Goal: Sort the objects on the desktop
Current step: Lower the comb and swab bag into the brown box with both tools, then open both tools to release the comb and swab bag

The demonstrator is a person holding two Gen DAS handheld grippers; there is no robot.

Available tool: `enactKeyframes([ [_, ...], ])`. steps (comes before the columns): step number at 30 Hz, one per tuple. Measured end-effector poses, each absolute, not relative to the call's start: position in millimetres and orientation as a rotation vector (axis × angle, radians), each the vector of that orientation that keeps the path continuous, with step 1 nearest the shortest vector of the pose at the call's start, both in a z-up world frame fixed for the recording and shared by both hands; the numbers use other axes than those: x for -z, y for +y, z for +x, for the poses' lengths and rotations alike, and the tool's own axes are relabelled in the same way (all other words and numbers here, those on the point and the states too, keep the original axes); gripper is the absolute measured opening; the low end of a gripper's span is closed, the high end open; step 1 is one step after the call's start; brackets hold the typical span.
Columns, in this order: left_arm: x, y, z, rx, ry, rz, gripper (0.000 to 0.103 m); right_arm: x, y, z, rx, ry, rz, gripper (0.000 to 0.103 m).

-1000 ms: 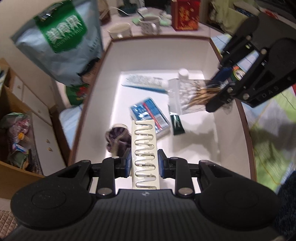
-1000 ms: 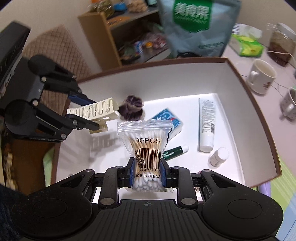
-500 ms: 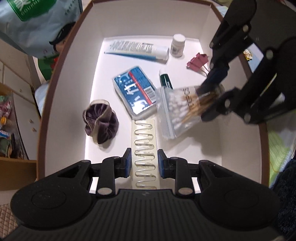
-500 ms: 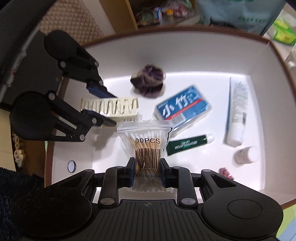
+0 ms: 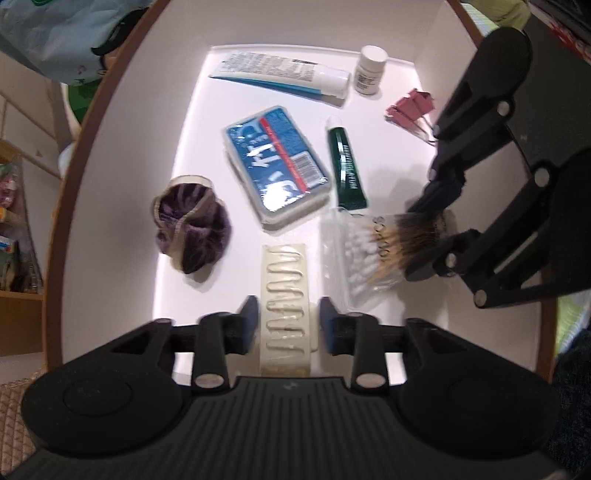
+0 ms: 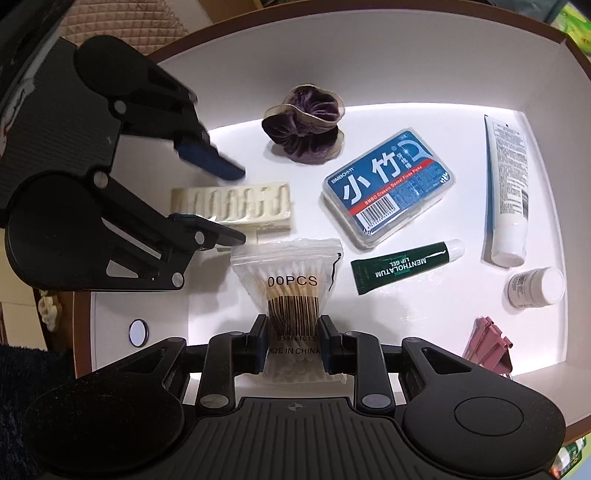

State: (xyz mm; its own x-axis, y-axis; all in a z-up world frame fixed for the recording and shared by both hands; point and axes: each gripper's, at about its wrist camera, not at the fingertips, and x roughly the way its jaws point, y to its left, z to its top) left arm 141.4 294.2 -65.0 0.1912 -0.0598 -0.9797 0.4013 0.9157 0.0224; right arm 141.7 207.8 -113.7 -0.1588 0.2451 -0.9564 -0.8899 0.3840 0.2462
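Observation:
A cream plastic hair clip lies flat on the floor of the white box. My left gripper is open, its pads standing a little off each side of the clip. From the right wrist view, the left gripper straddles the clip. My right gripper is shut on a bag of cotton swabs, pinched at the barcode, low over the box floor beside the clip. The left wrist view shows the bag in the right gripper.
Inside the brown-rimmed box lie a purple scrunchie, a blue floss-pick case, a green lip gel tube, a white tube, a small white bottle, pink binder clips and a small round disc.
Both grippers have come down into the box. The left one has opened and let the clip rest on the floor. The right still pinches the swab bag.

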Motion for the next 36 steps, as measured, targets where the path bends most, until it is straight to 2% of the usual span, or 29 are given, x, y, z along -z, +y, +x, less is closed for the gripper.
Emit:
enactKeyframes([
  [1,64.4,294.8,141.7,0.324,1.341,0.302,0.043,114.3,207.8,141.5,-1.118,1.374,-0.634,0.031],
  [2,63.8,295.5,142.2,0.320,1.342,0.297,0.051,113.1,207.4,140.8,-1.111,1.370,-0.633,0.059],
  [3,63.1,296.2,142.7,0.318,1.343,0.290,0.056,110.8,206.6,139.9,-1.104,1.362,-0.634,0.080],
  [4,62.3,296.6,142.9,0.317,1.341,0.285,0.063,109.0,206.1,139.1,-1.101,1.352,-0.633,0.080],
  [5,61.5,296.2,142.7,0.315,1.337,0.288,0.066,107.4,205.9,138.5,-1.099,1.342,-0.630,0.080],
  [10,56.0,295.6,142.7,0.306,1.319,0.288,0.066,101.3,204.5,138.9,-1.080,1.316,-0.607,0.080],
  [13,50.6,295.3,141.4,0.298,1.300,0.292,0.070,97.0,203.6,137.8,-1.073,1.296,-0.607,0.080],
  [36,5.4,283.8,107.5,0.214,1.188,0.318,0.071,40.5,163.9,123.2,-1.054,1.076,-0.536,0.080],
])
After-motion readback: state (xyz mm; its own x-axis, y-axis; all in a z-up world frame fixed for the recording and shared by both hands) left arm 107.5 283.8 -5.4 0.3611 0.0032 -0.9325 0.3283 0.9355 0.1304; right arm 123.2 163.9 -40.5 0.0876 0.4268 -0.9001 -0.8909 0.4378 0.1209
